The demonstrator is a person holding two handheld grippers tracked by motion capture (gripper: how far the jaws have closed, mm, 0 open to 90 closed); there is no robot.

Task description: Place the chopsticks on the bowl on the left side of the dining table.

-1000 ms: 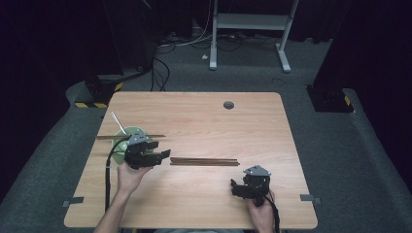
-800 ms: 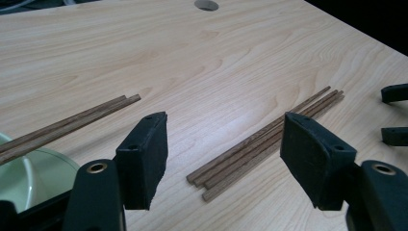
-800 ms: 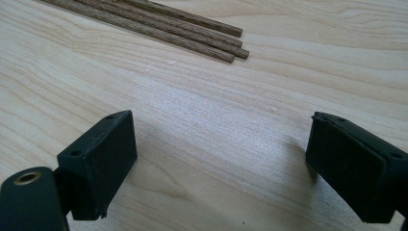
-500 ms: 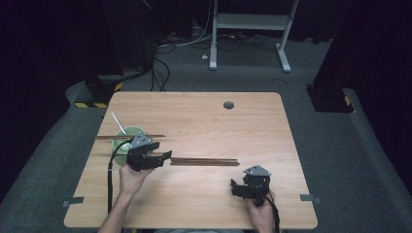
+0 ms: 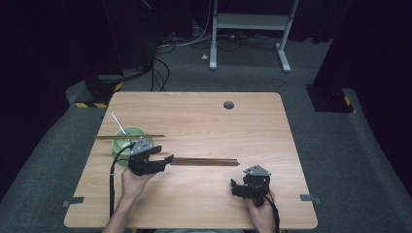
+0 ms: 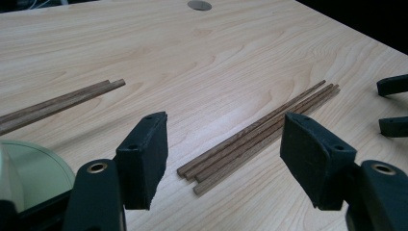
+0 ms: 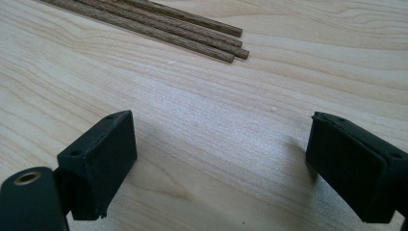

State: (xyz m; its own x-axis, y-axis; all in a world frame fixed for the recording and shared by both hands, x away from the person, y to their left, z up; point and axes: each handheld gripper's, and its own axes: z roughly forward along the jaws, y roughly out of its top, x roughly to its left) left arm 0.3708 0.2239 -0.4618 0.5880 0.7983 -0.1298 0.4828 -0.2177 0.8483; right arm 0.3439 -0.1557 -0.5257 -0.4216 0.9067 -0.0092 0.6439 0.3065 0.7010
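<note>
So the left gripper (image 5: 165,159) sits low over the table (image 5: 204,121), jaws spread wide, right at the near end of the sticks (image 5: 204,161). In the left gripper view those sticks (image 6: 255,132) lie flat as a tight bundle between the two open pads, not touched by either. The bowl (image 5: 127,141) is just behind that gripper, a thin white rod leaning in it and a second pair of sticks (image 5: 130,137) lying across its rim. The right gripper (image 5: 233,187) is well apart toward the near right, jaws also spread, nothing between them; the bundle's far end (image 7: 202,36) lies ahead of it on bare wood.
</note>
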